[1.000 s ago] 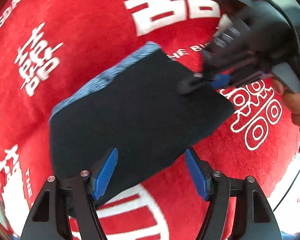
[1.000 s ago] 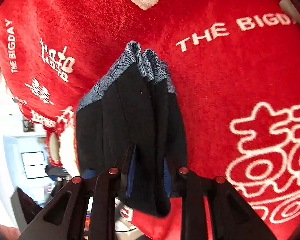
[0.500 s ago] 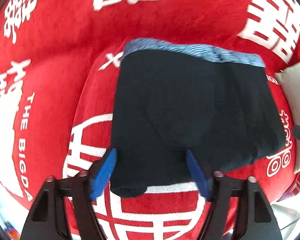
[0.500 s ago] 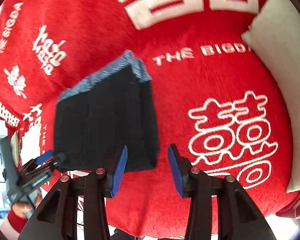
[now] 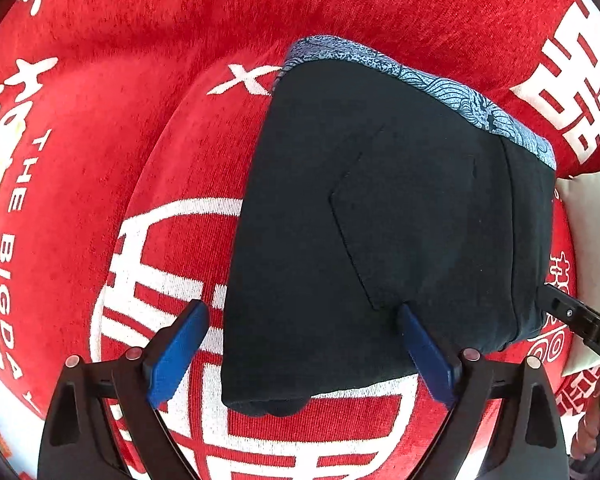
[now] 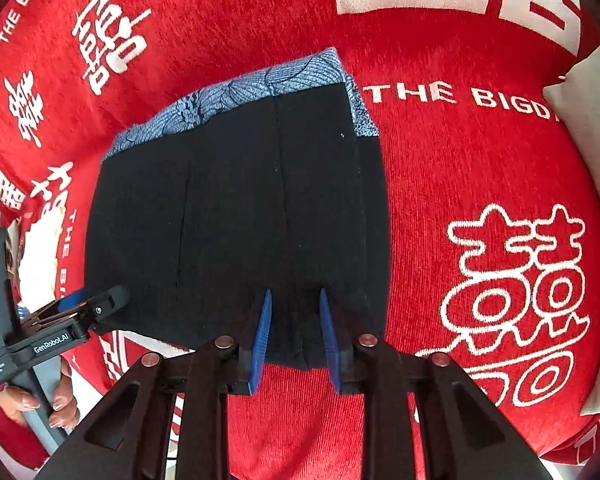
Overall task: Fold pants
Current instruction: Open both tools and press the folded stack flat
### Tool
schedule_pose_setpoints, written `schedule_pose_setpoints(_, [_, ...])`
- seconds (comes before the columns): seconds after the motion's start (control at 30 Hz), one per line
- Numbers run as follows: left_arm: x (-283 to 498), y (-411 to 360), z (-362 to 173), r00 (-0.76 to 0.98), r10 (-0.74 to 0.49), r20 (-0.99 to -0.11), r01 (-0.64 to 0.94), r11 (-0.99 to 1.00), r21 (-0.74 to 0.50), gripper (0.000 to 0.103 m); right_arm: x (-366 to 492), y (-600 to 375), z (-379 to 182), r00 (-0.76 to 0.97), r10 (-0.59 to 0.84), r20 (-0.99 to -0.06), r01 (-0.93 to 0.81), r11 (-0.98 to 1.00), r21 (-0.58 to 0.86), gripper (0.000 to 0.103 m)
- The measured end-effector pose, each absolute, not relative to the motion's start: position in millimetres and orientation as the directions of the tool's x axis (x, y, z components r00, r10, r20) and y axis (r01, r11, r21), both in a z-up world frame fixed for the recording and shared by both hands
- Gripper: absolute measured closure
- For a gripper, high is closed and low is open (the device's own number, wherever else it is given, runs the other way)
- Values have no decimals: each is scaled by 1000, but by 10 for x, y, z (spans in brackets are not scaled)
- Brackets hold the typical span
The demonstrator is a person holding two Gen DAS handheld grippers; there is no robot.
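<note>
The black pants with a blue patterned waistband lie folded into a compact rectangle on the red cloth; they also show in the right wrist view. My left gripper is open, its blue fingers astride the near folded edge, and holds nothing. My right gripper has its jaws narrowly apart over the near hem of the pants; whether they pinch the fabric is unclear. The left gripper also shows in the right wrist view, at the pants' near left corner.
A red cloth with white characters and "THE BIGDAY" lettering covers the surface. A cream cushion lies at the right edge, and also shows in the left wrist view. The cloth's near edge drops off just below the grippers.
The right gripper let go of the folded pants, pulled back, then narrowed again at the near hem. The left gripper swung round to face the folded pants squarely and came closer.
</note>
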State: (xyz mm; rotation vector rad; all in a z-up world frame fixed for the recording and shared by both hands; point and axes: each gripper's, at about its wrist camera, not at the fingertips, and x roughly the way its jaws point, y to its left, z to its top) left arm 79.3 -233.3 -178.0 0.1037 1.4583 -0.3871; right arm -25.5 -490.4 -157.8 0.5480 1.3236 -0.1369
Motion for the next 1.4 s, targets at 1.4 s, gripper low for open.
schedule_pose_setpoints(1.4, [721, -2440, -1582, 128, -118, -985, 365, 929, -64, 7, -363, -4731, -1499, 244, 168, -955, 392, 884, 255, 46])
